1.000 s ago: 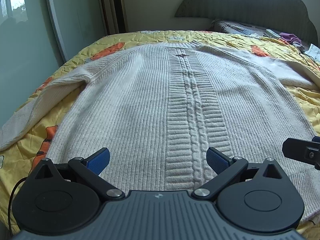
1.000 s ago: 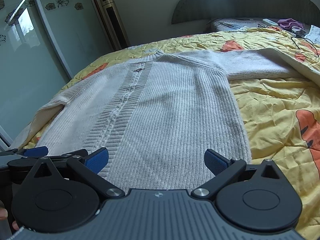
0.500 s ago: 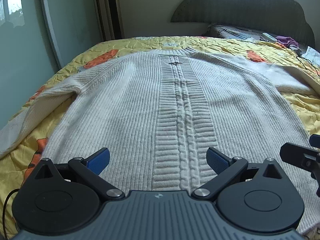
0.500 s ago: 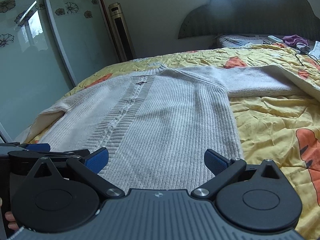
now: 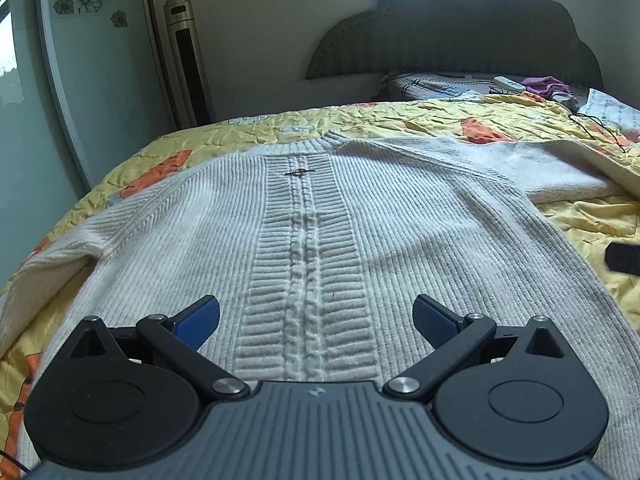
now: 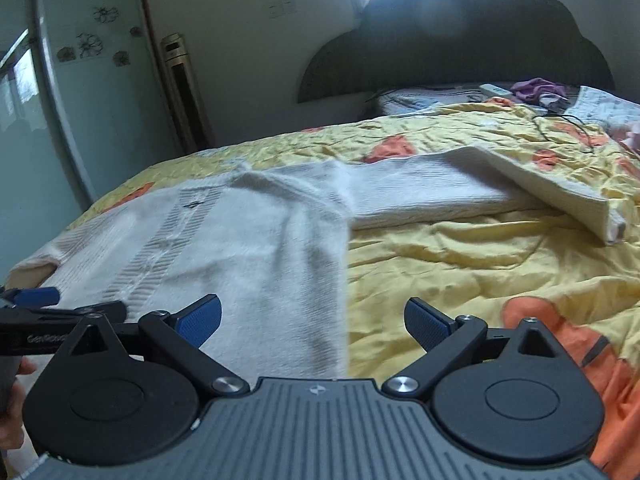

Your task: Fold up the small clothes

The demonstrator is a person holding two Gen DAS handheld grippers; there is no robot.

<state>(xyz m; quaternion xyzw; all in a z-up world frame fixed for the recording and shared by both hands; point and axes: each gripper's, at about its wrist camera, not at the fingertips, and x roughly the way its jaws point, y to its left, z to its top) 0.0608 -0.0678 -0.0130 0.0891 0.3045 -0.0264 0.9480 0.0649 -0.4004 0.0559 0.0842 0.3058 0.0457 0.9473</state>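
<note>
A yellow quilt (image 5: 360,124) with orange patches covers the bed, a dark scalloped headboard (image 5: 452,28) at its far end. On the quilt a white knit sweater (image 5: 304,240) lies spread flat, collar toward the headboard, one sleeve (image 6: 460,188) stretched out sideways. The left gripper (image 5: 316,318) hangs over the sweater's hem with its blue fingers (image 5: 198,320) spread wide, gripping nothing. The right gripper (image 6: 313,320) straddles the sweater's side edge, fingers (image 6: 426,326) equally wide apart and empty.

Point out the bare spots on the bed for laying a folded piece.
Free: yellow quilt between the white knit sweater body and its folded-back sleeve. Crowded: the dark headboard end, with purple cloth, white remote and black cable.
</note>
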